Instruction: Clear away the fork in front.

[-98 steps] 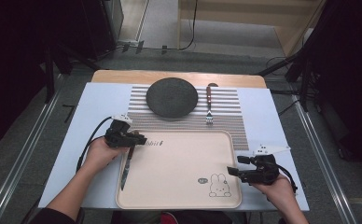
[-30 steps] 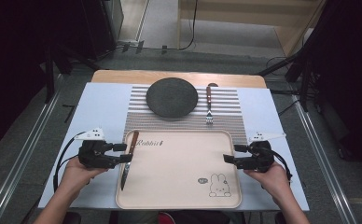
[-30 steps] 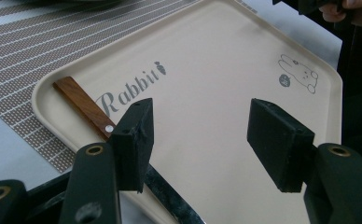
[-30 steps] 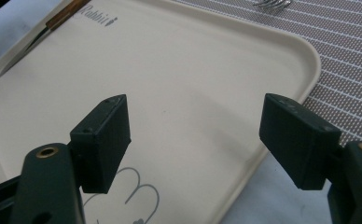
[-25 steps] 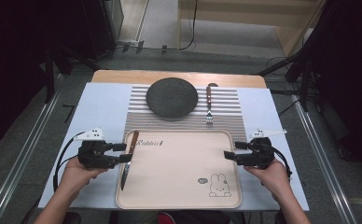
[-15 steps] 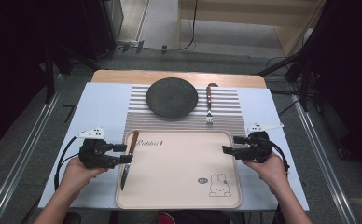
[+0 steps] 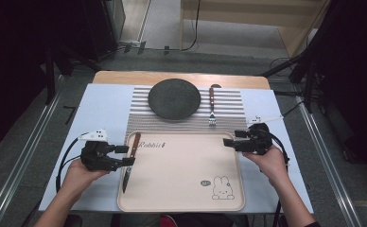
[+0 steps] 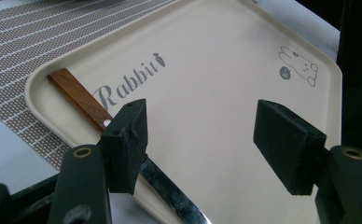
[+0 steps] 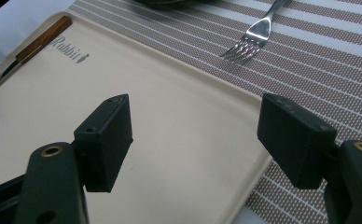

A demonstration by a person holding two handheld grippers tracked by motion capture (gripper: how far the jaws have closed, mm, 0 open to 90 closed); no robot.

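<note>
Left gripper (image 7: 127,155) jaws wide, just been opening, nothing clamped; knife (image 7: 129,156) lies released along the tray's (image 7: 186,189) left edge, wooden handle toward its far-left corner. Right gripper (image 7: 230,143) also wide and empty, over the tray's far-right corner, fork (image 7: 212,106) beyond on the striped mat (image 7: 233,120).

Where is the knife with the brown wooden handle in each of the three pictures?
High view: the knife lies along the left edge of the tray, beside the left gripper.
Left gripper view: it runs from upper left down to the bottom middle, passing behind the left-hand jaw.
Right gripper view: far upper left corner.
Shared landmark: the word Rabbit printed beside the handle.
</note>
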